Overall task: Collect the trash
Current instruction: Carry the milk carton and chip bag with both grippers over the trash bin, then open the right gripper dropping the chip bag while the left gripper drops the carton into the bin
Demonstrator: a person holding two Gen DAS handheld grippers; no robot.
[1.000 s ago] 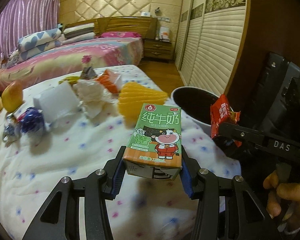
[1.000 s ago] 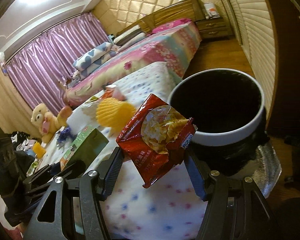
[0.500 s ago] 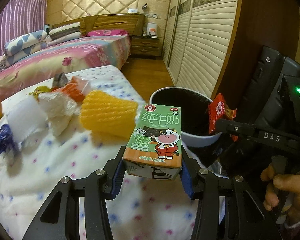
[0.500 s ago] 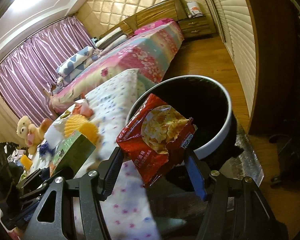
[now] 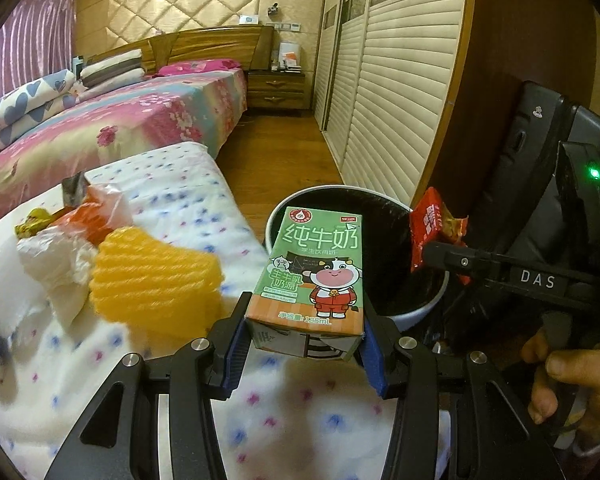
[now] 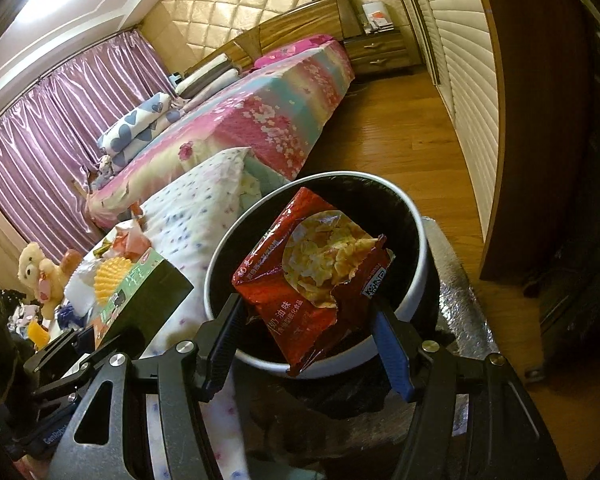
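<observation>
My left gripper [image 5: 306, 354] is shut on a green milk carton [image 5: 316, 276] with a cartoon cow, held upright just left of the bin's rim. The black-lined, white-rimmed trash bin [image 6: 420, 264] stands on the floor beside the spotted bedspread. Over the bin's mouth my right gripper [image 6: 312, 344] is shut on a red snack wrapper [image 6: 320, 268]. The left wrist view also shows that wrapper [image 5: 432, 228] and the bin [image 5: 428, 304]. In the right wrist view the carton [image 6: 140, 292] appears at the left.
Crumpled white paper [image 5: 60, 264], a yellow foam net [image 5: 152, 276], an orange-and-white wrapper [image 5: 96, 208] and other bits lie on the spotted bedspread [image 5: 180, 208]. A pink bed [image 5: 132, 124], a nightstand [image 5: 276, 90], louvred wardrobe doors [image 5: 400, 100] and wood floor [image 6: 400, 148] surround the bin. A hand [image 5: 560, 368] grips the right tool.
Both grippers have carried their items toward the bin. The wrapper now hangs over the bin's mouth and the carton is near its rim. The trash pile has slid left in the left view.
</observation>
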